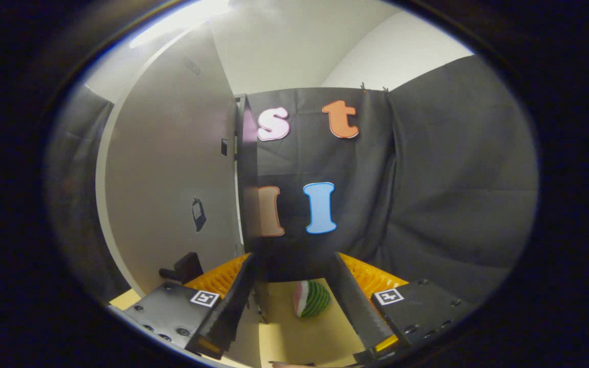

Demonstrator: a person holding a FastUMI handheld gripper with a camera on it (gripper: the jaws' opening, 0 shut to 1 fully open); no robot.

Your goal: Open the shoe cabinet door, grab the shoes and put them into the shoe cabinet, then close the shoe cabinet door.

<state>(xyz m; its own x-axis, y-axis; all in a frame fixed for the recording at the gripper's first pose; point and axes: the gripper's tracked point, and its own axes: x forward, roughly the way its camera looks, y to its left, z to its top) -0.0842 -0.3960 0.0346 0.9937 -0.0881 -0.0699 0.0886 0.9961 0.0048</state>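
Black cloth [427,179] hangs as the booth's wall straight ahead and to the right, with a pale wall and ceiling [294,46] rising above it; a light tan table [320,337] lies below.

The shoe cabinet door [172,168], a tall pale grey panel, stands to the left of the fingers, swung so that its broad face looks toward the camera. Its far vertical edge meets a dark upright strip [247,174], the edge of the shoe cabinet, just left of the cloth. Two small dark fittings sit on the door's face: one near its far edge about halfway up [224,146], and a larger one lower down [199,213]. A dark block-shaped piece [184,268] stands at the door's foot, just beyond the left finger's base; what it is cannot be told. Whether shoes are inside the cabinet cannot be seen from here.

The gripper [294,301] points at the cloth wall, its fingers [230,306] spread wide apart and holding nothing. On the table between them, nearer the right finger, lies a small rounded toy shaped like a watermelon slice [312,299], with green striped rind and a pinkish cut face turned left; it touches neither finger. Orange ribbed parts [374,278] of the gripper's body show behind each finger, and a square black-and-white marker [390,296] sits on each side block.
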